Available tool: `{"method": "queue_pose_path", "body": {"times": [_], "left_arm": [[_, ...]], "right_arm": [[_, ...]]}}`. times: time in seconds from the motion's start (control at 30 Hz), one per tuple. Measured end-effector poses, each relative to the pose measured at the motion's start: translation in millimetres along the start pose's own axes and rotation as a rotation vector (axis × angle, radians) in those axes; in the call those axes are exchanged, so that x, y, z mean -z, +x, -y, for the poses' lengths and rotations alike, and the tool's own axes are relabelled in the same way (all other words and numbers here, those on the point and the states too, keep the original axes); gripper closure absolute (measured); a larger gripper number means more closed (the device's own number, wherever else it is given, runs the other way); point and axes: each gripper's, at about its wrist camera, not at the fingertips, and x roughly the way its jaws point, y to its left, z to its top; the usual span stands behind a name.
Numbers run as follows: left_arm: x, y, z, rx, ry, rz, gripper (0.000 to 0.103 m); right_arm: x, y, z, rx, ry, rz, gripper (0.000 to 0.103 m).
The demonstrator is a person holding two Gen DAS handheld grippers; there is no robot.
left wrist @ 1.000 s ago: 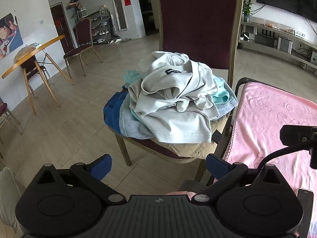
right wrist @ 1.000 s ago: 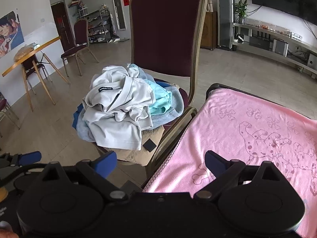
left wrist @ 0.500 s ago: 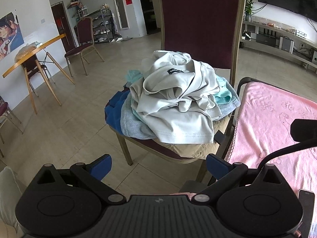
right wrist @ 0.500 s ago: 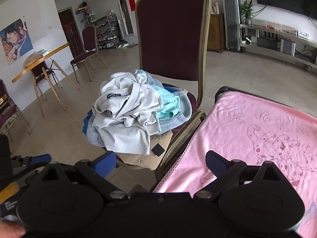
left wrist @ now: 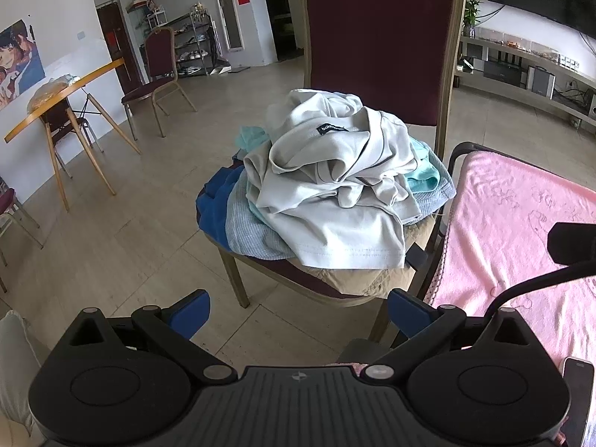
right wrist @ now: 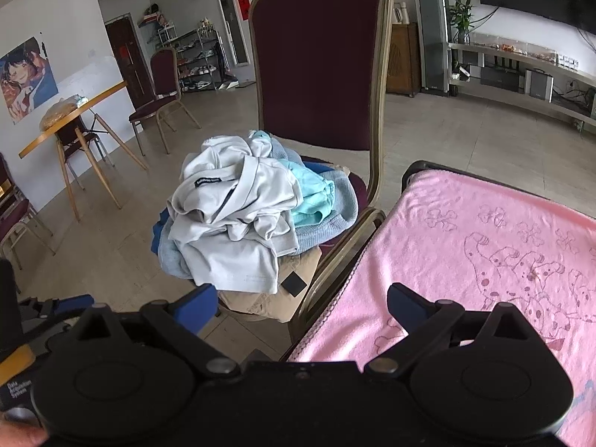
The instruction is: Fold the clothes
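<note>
A heap of crumpled clothes lies on a maroon chair (left wrist: 383,37) (right wrist: 316,56). On top is a pale grey shirt (left wrist: 335,193) (right wrist: 231,223) with a dark label; turquoise, light blue, dark blue and tan garments show beneath it. My left gripper (left wrist: 298,307) stands open, short of the chair's front edge, with nothing between its blue-tipped fingers. My right gripper (right wrist: 301,303) is also open and empty, over the gap between the chair and a table covered with a pink cloth (left wrist: 521,231) (right wrist: 484,253).
A wooden table (left wrist: 63,93) and more maroon chairs (left wrist: 156,70) stand at the left by the wall. A long low shelf (right wrist: 521,70) runs along the right. A phone (left wrist: 575,395) lies on the pink cloth near me. Tiled floor surrounds the chair.
Both grippers have drifted slightly; the right wrist view has lifted and pulled back a little from the pile. The clothes have not moved and both grippers stay open.
</note>
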Motion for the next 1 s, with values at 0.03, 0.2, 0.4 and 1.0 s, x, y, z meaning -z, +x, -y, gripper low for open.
{"method": "queue_pose_path", "body": {"times": [0.03, 0.2, 0.4, 1.0], "left_arm": [[0.0, 0.5, 0.1, -0.001, 0.000, -0.001, 0.000], [-0.1, 0.7, 0.0, -0.001, 0.000, -0.003, 0.000], [0.6, 0.9, -0.1, -0.004, -0.003, -0.007, 0.000], [0.1, 1.5, -1.4, -0.010, -0.006, -0.006, 0.000]], "right_arm": [[0.3, 1.1, 0.1, -0.002, 0.001, -0.004, 0.005], [1.5, 2.1, -0.5, -0.003, 0.002, -0.007, 0.005], [3.1, 2.1, -1.0, -0.003, -0.001, -0.010, 0.004], [3.1, 4.8, -0.8, -0.006, 0.002, -0.016, 0.004]]}}
